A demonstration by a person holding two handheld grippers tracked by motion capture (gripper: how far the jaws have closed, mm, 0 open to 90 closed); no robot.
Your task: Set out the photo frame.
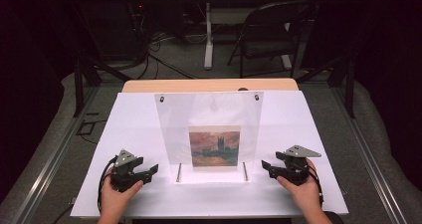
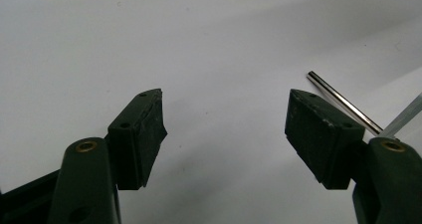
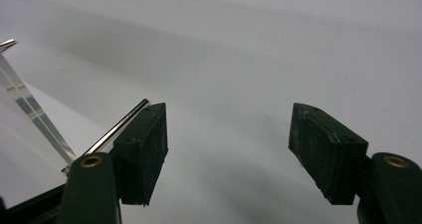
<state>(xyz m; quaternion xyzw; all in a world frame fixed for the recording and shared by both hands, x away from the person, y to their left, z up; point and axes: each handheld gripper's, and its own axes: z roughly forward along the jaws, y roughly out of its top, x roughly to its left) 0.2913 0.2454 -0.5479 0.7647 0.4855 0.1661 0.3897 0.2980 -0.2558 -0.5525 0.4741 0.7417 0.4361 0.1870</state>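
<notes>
Two metal pins (image 1: 178, 172) run 6-to-12 under my acrylic picture stand (image 1: 209, 134) — left gripper (image 1: 149, 170) at 9, right gripper (image 1: 267, 166) at 3, both released, jaws apart.

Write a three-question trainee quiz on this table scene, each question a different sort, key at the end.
1. True or false: the left gripper is shut on a metal pin.
2. Multiple choice: the small painted landscape picture sits A) flat on the white table, B) inside the clear upright acrylic frame, C) in the right gripper.
3. Fill in: the frame stands on two thin ____ metal rods.

Key: 1 false, its jaws stand apart and empty; 2 B; 3 silver.
</notes>
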